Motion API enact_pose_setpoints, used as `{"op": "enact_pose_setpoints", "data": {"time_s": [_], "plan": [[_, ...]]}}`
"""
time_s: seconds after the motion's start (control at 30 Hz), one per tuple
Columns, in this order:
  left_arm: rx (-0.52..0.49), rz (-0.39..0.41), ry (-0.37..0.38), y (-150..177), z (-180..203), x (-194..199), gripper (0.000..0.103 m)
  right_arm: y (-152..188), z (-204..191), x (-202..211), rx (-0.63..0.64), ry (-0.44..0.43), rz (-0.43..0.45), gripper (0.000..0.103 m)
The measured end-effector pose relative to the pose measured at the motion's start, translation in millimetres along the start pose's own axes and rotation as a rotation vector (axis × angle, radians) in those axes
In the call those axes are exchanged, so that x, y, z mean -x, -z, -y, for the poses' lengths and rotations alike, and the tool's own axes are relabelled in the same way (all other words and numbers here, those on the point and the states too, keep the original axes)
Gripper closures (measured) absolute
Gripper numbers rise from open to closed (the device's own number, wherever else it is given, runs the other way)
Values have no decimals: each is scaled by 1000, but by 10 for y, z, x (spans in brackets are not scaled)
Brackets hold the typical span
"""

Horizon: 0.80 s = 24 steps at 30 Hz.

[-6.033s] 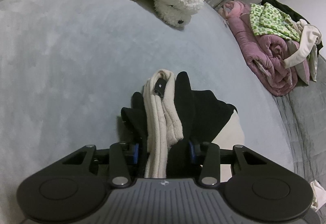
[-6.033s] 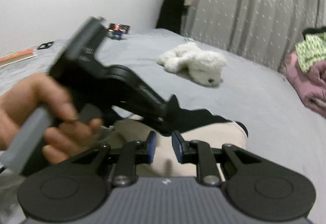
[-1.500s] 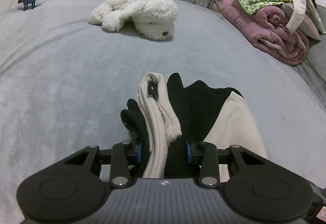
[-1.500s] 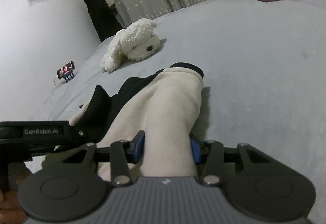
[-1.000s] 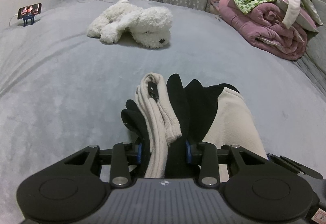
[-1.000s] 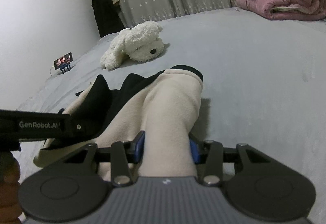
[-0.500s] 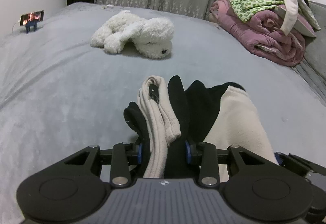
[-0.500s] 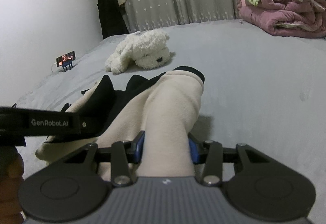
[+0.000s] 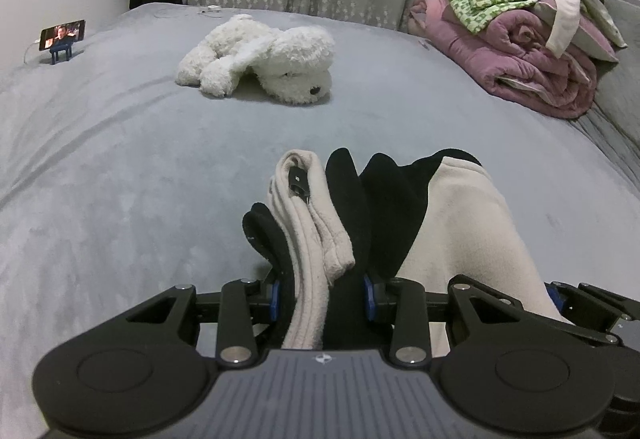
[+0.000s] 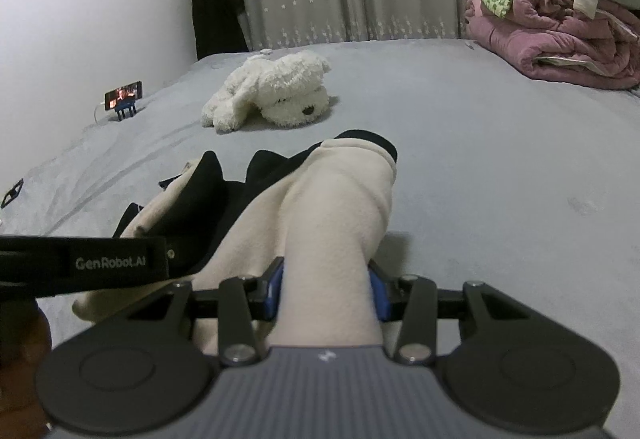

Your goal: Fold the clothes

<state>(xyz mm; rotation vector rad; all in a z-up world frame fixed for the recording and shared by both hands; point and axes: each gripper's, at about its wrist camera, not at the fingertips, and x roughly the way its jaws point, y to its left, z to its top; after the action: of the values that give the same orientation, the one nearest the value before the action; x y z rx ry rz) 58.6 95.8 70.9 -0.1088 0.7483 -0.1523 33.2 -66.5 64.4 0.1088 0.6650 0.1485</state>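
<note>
Both tongs, left tongs (image 9: pixel 322 297) and right tongs (image 10: pixel 326 289), pinch the bunched cream-and-black fleece garment (image 10: pixel 332 199) above the grey bed (image 9: pixel 120 159); no flat fold shows yet, and clothes wait piled at two o'clock.

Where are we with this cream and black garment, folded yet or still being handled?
Done: it is gathered off the bed into a bunch. In hand: left gripper clamps its cream and black folds; right gripper clamps its cream sleeve-like end. Left: lay it flat and fold; the clothes pile looks untouched.
</note>
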Motion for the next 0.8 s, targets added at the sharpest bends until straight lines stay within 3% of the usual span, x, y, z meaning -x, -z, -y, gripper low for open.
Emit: {"op": "enact_pose_setpoints", "data": {"time_s": [0.43,0.8], "plan": [[-100,35,-56,164,280,182,68,41,0,176,0,32,-34,63],[-128,44,-47,326,518,389,68,254,85,459,-15,51,-21,63]]}}
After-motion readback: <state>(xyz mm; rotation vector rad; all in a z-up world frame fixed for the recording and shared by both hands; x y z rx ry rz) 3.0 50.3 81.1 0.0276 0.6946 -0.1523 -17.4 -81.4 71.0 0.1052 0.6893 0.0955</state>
